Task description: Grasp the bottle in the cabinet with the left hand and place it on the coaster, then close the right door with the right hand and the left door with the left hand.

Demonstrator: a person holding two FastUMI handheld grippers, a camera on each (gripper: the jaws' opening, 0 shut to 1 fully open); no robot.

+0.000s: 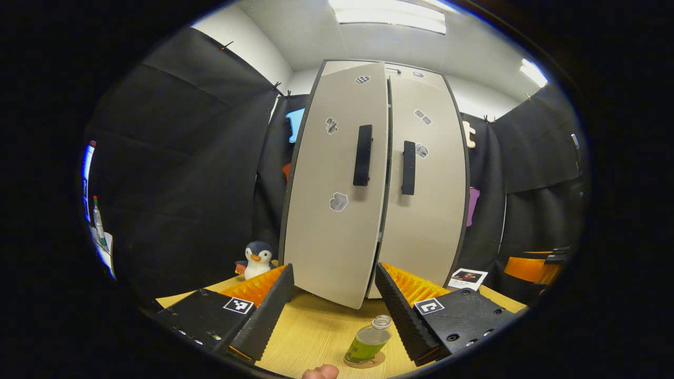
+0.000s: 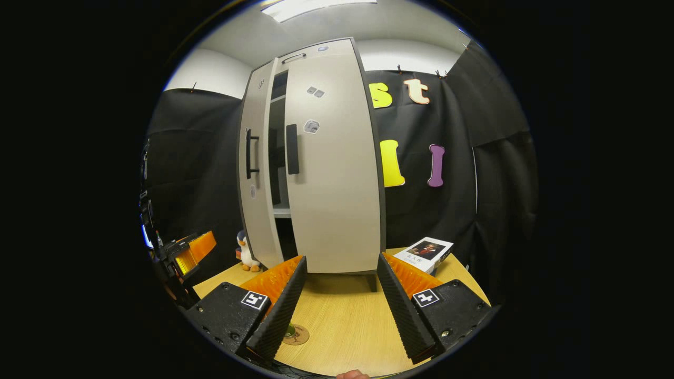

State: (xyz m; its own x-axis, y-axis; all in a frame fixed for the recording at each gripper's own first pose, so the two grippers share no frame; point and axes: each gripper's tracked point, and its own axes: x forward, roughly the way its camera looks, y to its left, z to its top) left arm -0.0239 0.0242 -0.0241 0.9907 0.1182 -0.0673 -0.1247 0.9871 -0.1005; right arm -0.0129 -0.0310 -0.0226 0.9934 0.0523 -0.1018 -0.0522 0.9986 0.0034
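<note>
A small clear bottle [image 1: 368,341] with green contents stands on a round cork coaster [image 1: 364,360] on the wooden table, just inside my left gripper's right finger. My left gripper [image 1: 334,266] is open and holds nothing; it faces the cabinet. The left door [image 1: 342,184] stands ajar, and the right door [image 1: 426,184] lies flush. In the right gripper view, my right gripper [image 2: 341,258] is open in front of the right door [image 2: 334,168]. A dark gap with a shelf shows beside the left door [image 2: 258,173]. The coaster [image 2: 297,335] peeks out by the left finger, the bottle mostly hidden.
A penguin toy [image 1: 258,258] sits left of the cabinet. A white box with a picture [image 2: 426,252] lies at its right on the table [image 2: 347,316]. Black handles [image 1: 362,155] [image 1: 408,167] run down both doors. The other gripper [image 2: 189,252] shows at the far left.
</note>
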